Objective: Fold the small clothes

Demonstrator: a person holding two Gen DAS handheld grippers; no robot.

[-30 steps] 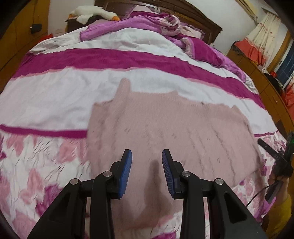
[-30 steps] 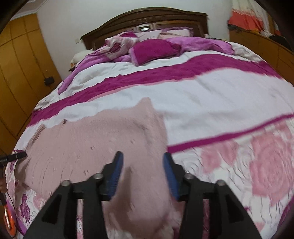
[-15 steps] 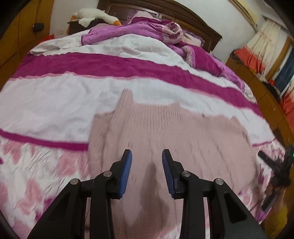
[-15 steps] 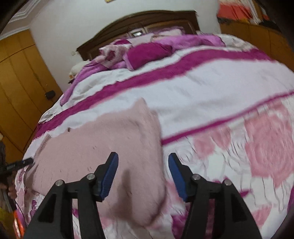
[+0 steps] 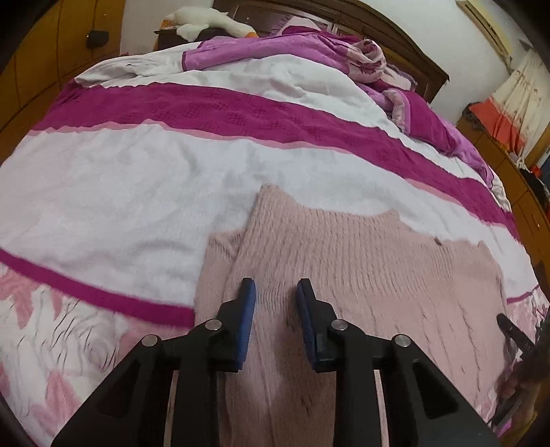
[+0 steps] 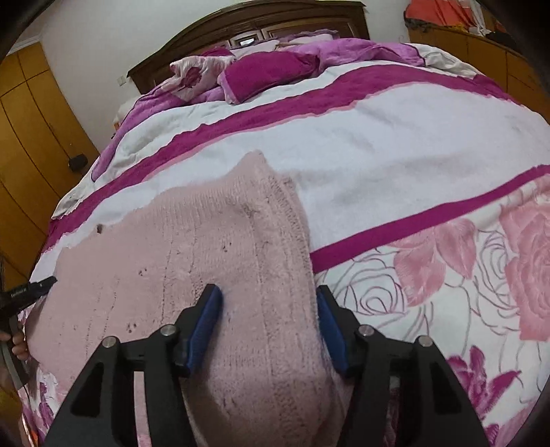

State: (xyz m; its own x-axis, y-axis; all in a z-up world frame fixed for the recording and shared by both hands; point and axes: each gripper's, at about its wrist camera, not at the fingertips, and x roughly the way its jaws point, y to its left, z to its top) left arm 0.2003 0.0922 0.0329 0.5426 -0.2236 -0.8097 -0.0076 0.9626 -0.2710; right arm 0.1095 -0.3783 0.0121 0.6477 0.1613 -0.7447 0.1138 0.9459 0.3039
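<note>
A pale pink knitted sweater [image 5: 361, 261] lies spread flat on the bed, also in the right wrist view [image 6: 192, 240]. My left gripper [image 5: 275, 292] is open and empty, low over the sweater near its left edge, where a folded sleeve [image 5: 220, 261] lies. My right gripper [image 6: 268, 299] is open wide and straddles the sweater's right edge strip [image 6: 292, 220]; the jaws hold nothing. The right gripper's tip [image 5: 515, 330] shows at the far right of the left wrist view, and the left gripper's tip [image 6: 31, 290] at the far left of the right wrist view.
The bed cover [image 5: 137, 192] is white with magenta stripes and pink roses [image 6: 481, 261]. Crumpled purple bedding and pillows [image 6: 268, 68] lie by the wooden headboard [image 6: 247, 24]. A white plush goose [image 5: 206, 20] sits on the nightstand. Wooden wardrobes [image 6: 31, 113] flank the bed.
Both grippers moved forward and lower over the sweater. The right gripper opened wider and shifted right, now straddling the sweater's right edge. The left stayed open.
</note>
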